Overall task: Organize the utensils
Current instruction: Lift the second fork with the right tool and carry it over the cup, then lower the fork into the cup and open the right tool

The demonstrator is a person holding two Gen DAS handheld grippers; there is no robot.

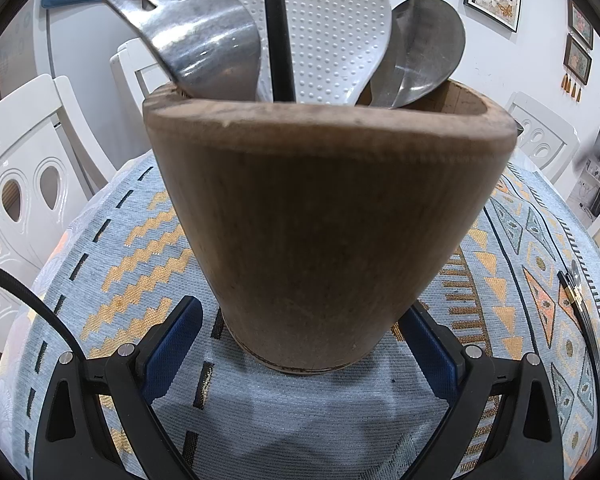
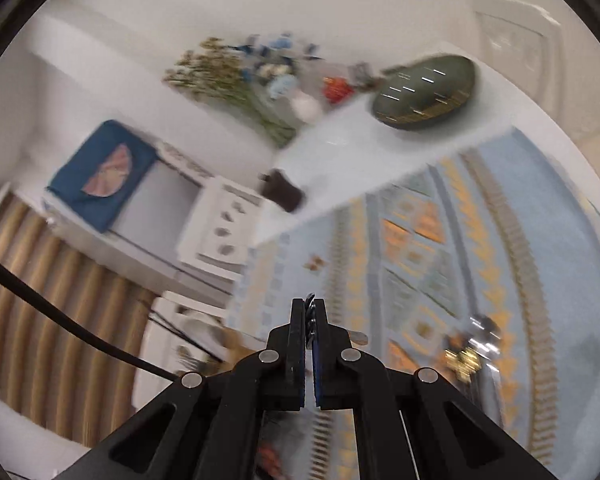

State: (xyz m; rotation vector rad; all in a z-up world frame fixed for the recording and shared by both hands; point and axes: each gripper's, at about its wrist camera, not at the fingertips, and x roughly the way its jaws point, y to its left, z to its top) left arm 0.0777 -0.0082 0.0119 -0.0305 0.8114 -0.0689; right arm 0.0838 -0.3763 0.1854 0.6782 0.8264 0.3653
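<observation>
A brown wooden utensil holder [image 1: 320, 216] stands upright on the patterned tablecloth [image 1: 140, 248]. In it are a slotted metal turner [image 1: 196, 36], a dimpled white rice paddle [image 1: 332, 28], a black handle [image 1: 278, 40] and a steel ladle [image 1: 428, 48]. My left gripper [image 1: 304, 308] is closed around the holder's base, with a blue pad [image 1: 172, 344] on each side. My right gripper [image 2: 309, 304] is shut on a thin metal utensil [image 2: 310, 314], seen edge-on, held above the table; I cannot tell which kind it is. More black-and-gold utensils [image 1: 576, 292] lie on the cloth.
White chairs [image 1: 24, 184] stand around the table. Beyond the table's far edge is a white sideboard [image 2: 340, 148] with dried flowers [image 2: 228, 76] and a dark oval dish [image 2: 424, 92]. The right wrist view is blurred. Shiny loose utensils [image 2: 476, 340] lie at its right.
</observation>
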